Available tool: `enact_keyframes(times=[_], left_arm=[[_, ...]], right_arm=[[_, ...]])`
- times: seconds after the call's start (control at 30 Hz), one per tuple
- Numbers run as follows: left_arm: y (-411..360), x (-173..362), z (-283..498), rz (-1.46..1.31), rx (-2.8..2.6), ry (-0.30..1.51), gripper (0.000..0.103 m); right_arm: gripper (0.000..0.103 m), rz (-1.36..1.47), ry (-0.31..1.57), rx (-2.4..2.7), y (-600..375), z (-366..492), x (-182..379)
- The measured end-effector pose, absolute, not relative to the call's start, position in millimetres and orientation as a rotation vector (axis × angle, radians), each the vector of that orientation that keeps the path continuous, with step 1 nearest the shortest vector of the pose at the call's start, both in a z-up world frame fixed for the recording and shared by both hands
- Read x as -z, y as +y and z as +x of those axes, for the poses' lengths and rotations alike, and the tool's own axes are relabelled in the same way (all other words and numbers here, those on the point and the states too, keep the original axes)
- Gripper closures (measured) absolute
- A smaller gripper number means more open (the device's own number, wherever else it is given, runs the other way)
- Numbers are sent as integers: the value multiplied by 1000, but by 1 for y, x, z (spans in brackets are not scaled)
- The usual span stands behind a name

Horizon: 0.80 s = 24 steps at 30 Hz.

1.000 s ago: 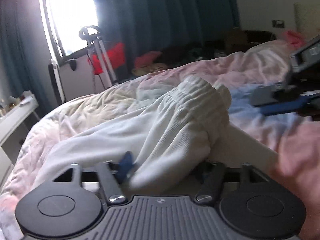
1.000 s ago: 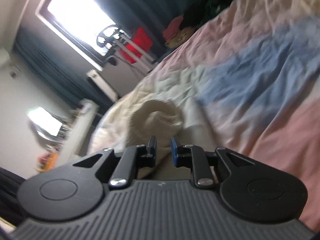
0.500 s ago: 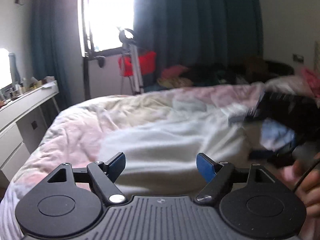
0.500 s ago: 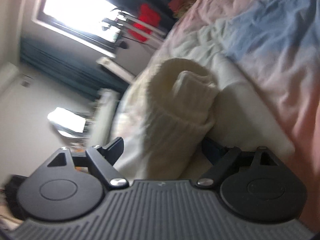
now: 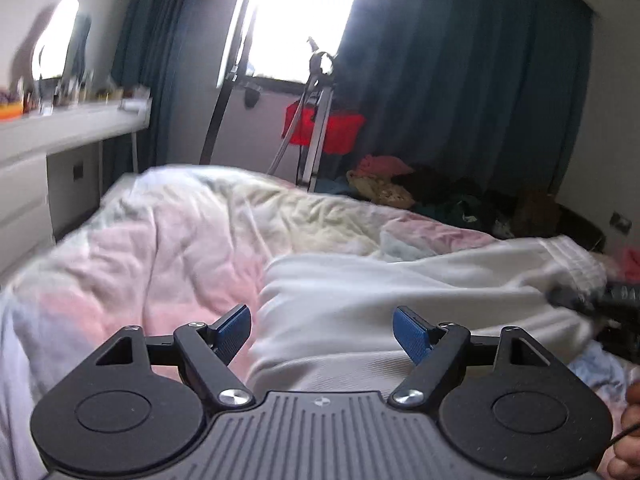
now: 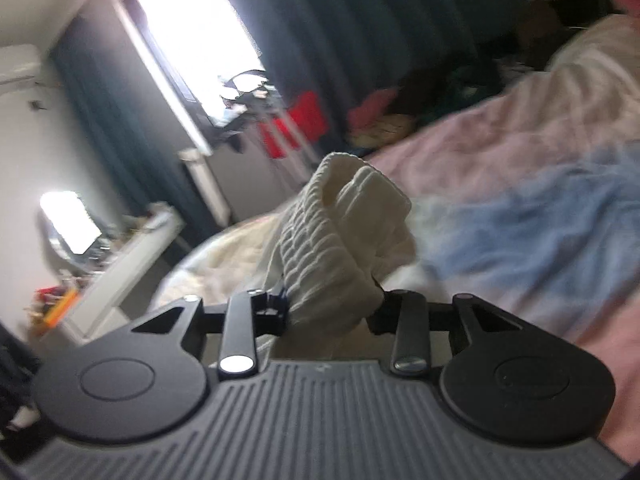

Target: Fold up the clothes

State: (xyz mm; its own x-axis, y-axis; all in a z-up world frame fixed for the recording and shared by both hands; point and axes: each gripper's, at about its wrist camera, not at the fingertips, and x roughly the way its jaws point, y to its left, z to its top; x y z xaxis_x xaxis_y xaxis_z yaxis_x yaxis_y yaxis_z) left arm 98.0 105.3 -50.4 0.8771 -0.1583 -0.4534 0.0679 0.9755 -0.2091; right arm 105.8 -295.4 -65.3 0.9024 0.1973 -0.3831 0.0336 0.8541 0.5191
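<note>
My left gripper [image 5: 322, 330] stands with its blue pads spread wide and nothing between them; a second ago those same pads were buried in the white garment [image 5: 400, 292], so I have let that end go. The cloth now lies slack on the pastel duvet [image 5: 160, 248] just ahead of the left fingers, running off toward the right, where its ribbed hem rises into my other tool.

My right gripper [image 6: 330, 308] is pinching the garment's ribbed hem, which bunches up thick between the fingers and stands proud above them. A second ago this gripper was nearly closed on nothing beside the cloth, and half a second ago it was gaping around the roll, so the grip has passed from left to right.

What this means for folding, as I judge it: the hem end is held and lifted off the bed [image 6: 540, 208], while the rest of the garment trails down on the duvet. I cannot tell from here whether the body of it is already doubled over or only rumpled; the motion blur hides the creases. My free left tool sits near the loose edge, well placed to take a fresh hold
</note>
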Motion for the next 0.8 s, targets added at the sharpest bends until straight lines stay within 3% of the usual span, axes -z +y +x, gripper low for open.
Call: enact_keyframes(times=[0.13,0.3,0.33,0.6,0.73,0.8], left_arm=[[114,63,111,-272,138,575,23],[127,85,126,-402,152,687,21],[131,89,128,-435,155,699,20],[156,115,142,-688,209,786,19],[153,118,147,-666,212,793,21],[152,119,146,-644,198,787,29]], right_arm=[[57,637,622,-28,-318,115,106],[20,740,666,-53,-330,115,121],[17,748,675,-57,-331,116,124],[11,811,751,-90,-335,122,144],[12,756,750,-128,-323,130,144],[32,676,738,-126,-315,127,134]])
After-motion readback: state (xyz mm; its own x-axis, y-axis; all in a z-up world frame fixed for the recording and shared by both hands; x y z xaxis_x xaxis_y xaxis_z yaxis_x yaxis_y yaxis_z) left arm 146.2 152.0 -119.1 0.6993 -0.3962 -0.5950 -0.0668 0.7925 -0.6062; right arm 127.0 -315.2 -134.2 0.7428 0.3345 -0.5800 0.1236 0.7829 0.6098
